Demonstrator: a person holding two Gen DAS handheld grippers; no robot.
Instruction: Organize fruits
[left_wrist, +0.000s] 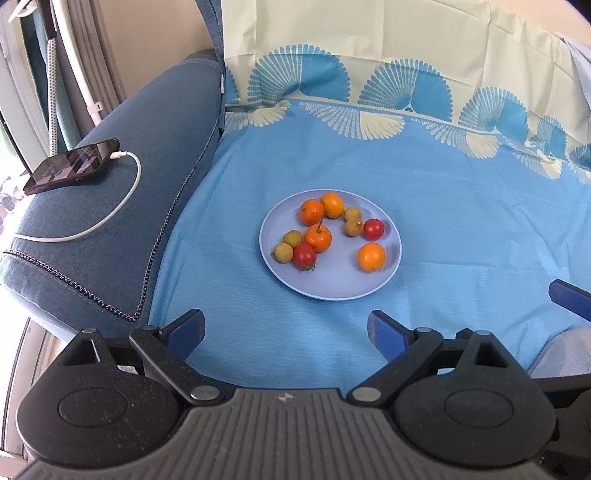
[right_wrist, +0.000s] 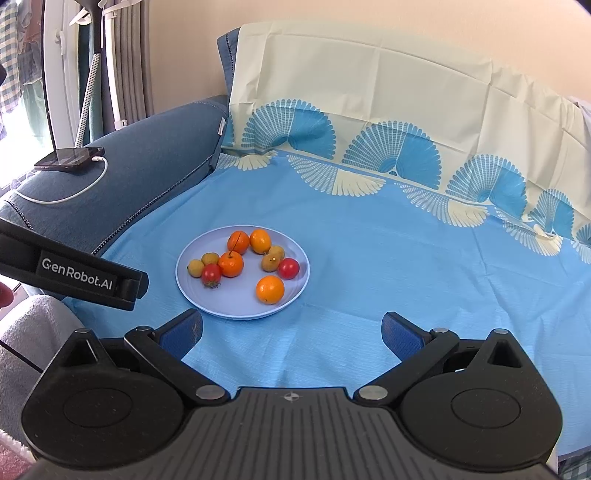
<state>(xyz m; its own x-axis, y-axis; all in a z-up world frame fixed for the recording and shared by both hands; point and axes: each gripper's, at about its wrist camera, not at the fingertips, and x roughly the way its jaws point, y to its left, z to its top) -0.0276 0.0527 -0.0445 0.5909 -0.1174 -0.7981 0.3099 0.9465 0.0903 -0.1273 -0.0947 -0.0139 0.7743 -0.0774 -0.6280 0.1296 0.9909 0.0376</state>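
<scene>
A round pale-blue plate (left_wrist: 332, 284) holds small oranges, red tomatoes and little brown fruits. Near it, the left gripper (left_wrist: 286, 328) and right gripper (right_wrist: 291, 330) hang wide open, holding nothing.

four oranges (left_wrist: 371, 256), four longans (left_wrist: 293, 238) (brownish), two tomatoes (left_wrist: 373, 229), one plate (left_wrist: 332, 288)

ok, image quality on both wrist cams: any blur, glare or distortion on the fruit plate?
Left wrist view: plate and fruit are sharp, the light is soft daylight with faint shadows, and the fisheye bends the cloth's patterned border. Right wrist view: also sharp, with a blown-out window at far left, a mild sheen on the orange, dark vignette corners, and no motion blur.
</scene>
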